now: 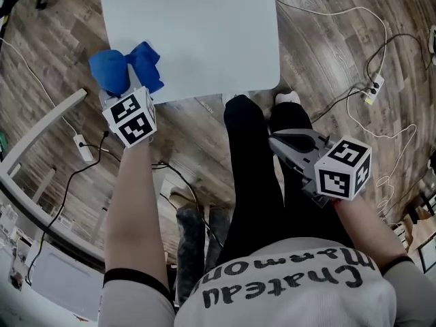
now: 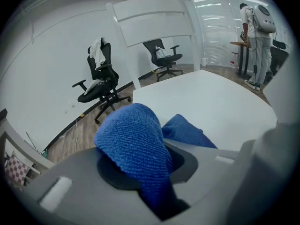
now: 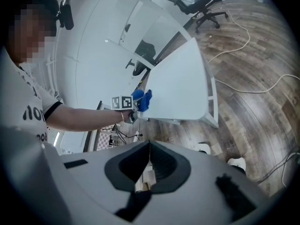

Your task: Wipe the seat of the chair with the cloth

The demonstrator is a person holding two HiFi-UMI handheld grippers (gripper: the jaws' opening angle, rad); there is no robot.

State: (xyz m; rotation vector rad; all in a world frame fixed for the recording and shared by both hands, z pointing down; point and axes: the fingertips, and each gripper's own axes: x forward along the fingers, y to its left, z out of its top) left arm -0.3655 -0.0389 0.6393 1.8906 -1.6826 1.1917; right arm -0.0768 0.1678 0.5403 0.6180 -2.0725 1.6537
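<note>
A blue cloth (image 1: 124, 68) bunches at the near left corner of the white chair seat (image 1: 197, 33). My left gripper (image 1: 126, 87) is shut on the blue cloth (image 2: 140, 144), which bulges up out of its jaws and trails onto the seat (image 2: 211, 102). My right gripper (image 1: 283, 145) hangs over the person's black trousers, away from the chair, its jaws shut with nothing in them. In the right gripper view the left gripper (image 3: 133, 108) and cloth (image 3: 142, 99) show at the corner of the seat (image 3: 180, 86).
Cables (image 1: 354, 94) and a power strip (image 1: 373, 88) lie on the wood floor right of the chair. A white frame (image 1: 37, 138) and another power strip (image 1: 82, 147) stand at the left. Black office chairs (image 2: 101, 81) and a standing person (image 2: 257, 36) are beyond the seat.
</note>
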